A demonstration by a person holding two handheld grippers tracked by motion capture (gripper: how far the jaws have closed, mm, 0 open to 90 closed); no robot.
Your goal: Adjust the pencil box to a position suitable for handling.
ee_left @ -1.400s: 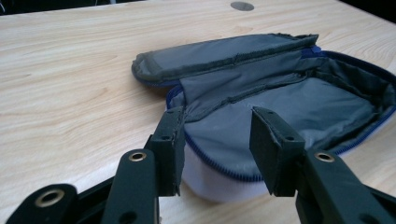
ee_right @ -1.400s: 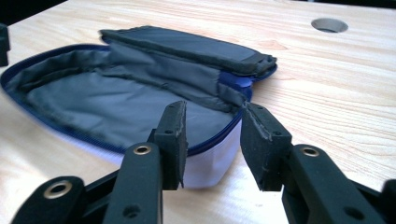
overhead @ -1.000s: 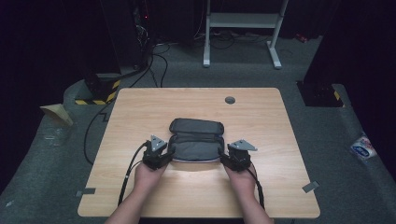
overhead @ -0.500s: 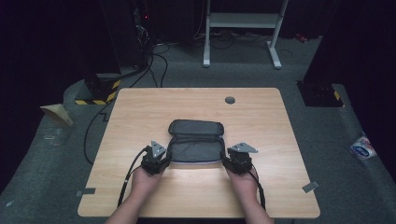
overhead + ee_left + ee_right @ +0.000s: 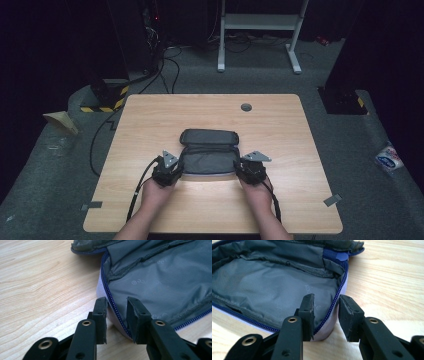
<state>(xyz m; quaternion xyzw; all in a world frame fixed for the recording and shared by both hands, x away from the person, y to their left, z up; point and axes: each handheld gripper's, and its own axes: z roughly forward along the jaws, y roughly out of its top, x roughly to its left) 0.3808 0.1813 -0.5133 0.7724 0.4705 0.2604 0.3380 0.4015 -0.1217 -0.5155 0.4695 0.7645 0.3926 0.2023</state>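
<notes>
A grey pouch [image 5: 208,152] lies unzipped at the middle of the table [image 5: 150,120]. The left gripper [image 5: 117,308] at its 8 o'clock corner and the right gripper [image 5: 326,306] at its 4 o'clock corner each straddle the zipper edge [image 5: 110,296], jaws parted, not clenched.

Black tools [image 5: 167,172], grey triangular plates [image 5: 169,159]

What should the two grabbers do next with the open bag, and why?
Probably close both on the rim. The left gripper and the right gripper each stand open, jaws either side of the pouch's blue zipper edge at its near corners, so neither grips it yet. Pinching would secure the pouch for lifting or folding.
</notes>
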